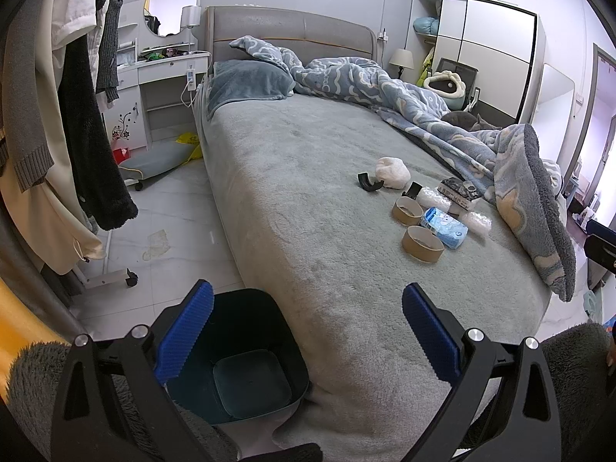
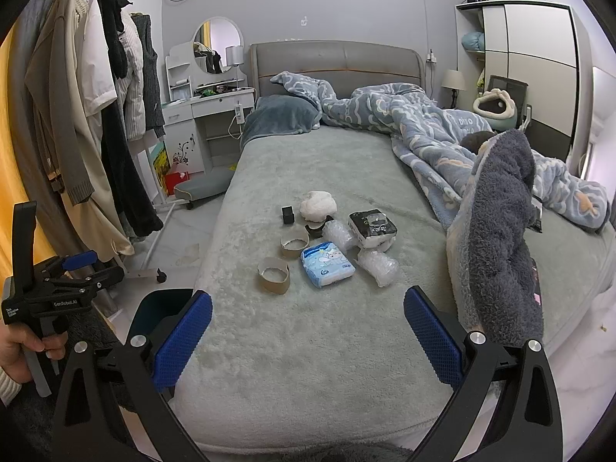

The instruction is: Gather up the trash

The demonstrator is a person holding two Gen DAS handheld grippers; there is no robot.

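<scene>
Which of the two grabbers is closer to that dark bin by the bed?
Left. The left gripper hovers right over the bin; the right gripper is over the bed, the bin off to its left.

trash cluster [image 2: 327,246] mid-bed [image 2: 308,346] | blanket [image 2: 500,231] right of it | bin [image 1: 238,354] on floor, left of bed's foot

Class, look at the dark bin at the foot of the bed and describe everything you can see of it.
The dark teal plastic bin stands upright on the pale tiled floor, against the corner of the bed's grey plush cover. It is squarish with rounded corners, and open-topped. Its smooth inside looks empty, showing a flat, lighter bottom panel. The open left gripper hovers above it, one blue ridged finger overlapping its rim in view. Its outside is mostly hidden.
</scene>
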